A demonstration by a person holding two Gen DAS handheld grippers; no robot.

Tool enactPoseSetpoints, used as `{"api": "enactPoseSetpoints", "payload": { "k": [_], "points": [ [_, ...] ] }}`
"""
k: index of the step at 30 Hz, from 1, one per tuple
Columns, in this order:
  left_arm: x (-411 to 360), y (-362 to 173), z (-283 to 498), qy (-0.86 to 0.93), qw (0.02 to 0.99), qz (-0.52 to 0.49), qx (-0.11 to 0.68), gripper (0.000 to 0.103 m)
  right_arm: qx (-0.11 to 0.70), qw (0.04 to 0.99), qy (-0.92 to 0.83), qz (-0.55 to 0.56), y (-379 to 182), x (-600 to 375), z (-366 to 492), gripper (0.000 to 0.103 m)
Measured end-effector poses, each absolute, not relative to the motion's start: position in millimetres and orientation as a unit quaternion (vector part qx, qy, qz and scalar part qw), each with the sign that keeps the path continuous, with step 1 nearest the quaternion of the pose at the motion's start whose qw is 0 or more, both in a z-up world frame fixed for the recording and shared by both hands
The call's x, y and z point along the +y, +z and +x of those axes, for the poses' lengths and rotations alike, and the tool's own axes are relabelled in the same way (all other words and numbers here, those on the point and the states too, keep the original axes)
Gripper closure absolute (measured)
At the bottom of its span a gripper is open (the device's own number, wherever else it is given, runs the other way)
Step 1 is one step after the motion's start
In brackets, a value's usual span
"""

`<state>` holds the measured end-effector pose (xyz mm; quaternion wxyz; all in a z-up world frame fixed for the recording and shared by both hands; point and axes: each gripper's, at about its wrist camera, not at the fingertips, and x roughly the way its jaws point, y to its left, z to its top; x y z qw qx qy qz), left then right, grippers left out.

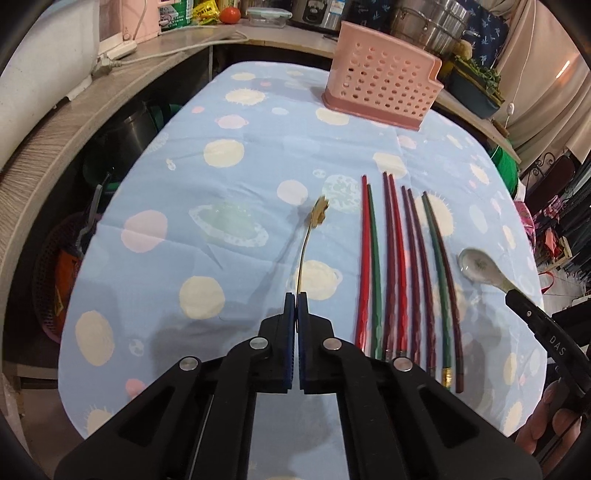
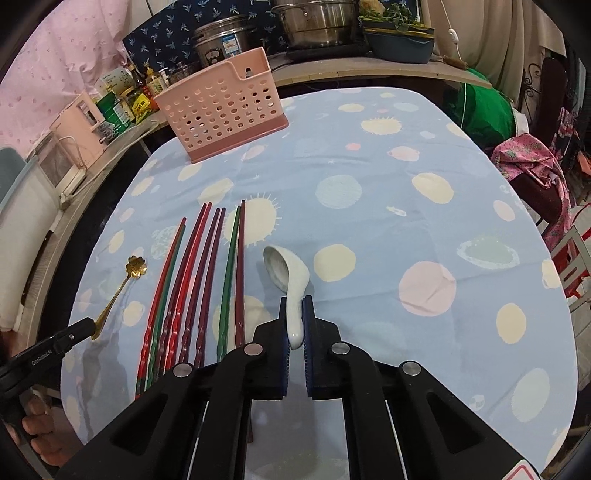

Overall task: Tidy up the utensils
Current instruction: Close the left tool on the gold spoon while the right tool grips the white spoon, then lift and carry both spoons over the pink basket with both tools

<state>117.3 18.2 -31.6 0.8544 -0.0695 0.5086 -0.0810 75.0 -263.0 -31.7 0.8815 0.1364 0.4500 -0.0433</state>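
Note:
My left gripper (image 1: 296, 298) is shut on the handle of a thin gold spoon (image 1: 312, 230) with a flower-shaped bowl, which sticks out ahead of the fingers just above the cloth. My right gripper (image 2: 295, 308) is shut on the handle of a white ceramic spoon (image 2: 286, 271), bowl pointing away. Several red, green and dark red chopsticks (image 1: 402, 273) lie side by side on the blue tablecloth between the two spoons. A pink perforated utensil holder (image 1: 380, 86) stands upright at the far end of the table. The gold spoon (image 2: 123, 286) and left gripper (image 2: 83, 330) also show in the right wrist view.
The table has a blue cloth (image 2: 369, 184) with pale circles. Beyond it, a wooden counter (image 1: 55, 122) carries pots (image 2: 317, 22), bottles and a power strip (image 1: 118, 50). A person's fingers (image 2: 35, 417) hold the left gripper's handle. A chair with pink fabric (image 2: 532, 162) stands at the right.

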Motion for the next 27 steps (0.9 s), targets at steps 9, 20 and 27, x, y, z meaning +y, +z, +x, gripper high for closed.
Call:
{"api": "enactPoseSetpoints", "payload": {
  "k": [9, 20, 27],
  "points": [
    [27.1, 24.5, 118.5, -0.081, 0.881, -0.078, 0.459, 0.103, 0.426, 0.894, -0.048, 0.131, -3.5, -268.1, 70.6, 0.098],
    [23.3, 83.9, 157.1, -0.091, 0.907, -0.074, 0.404, 0.103, 0.39, 0.91, -0.032, 0.137, 29.5, -274.2, 97.4, 0.098],
    [11.6, 145.5, 210.4, -0.099, 0.93, -0.077, 0.346, 0.103, 0.35, 0.927, -0.027, 0.134, 62.0, -281.6, 155.8, 0.098]
  ]
}}
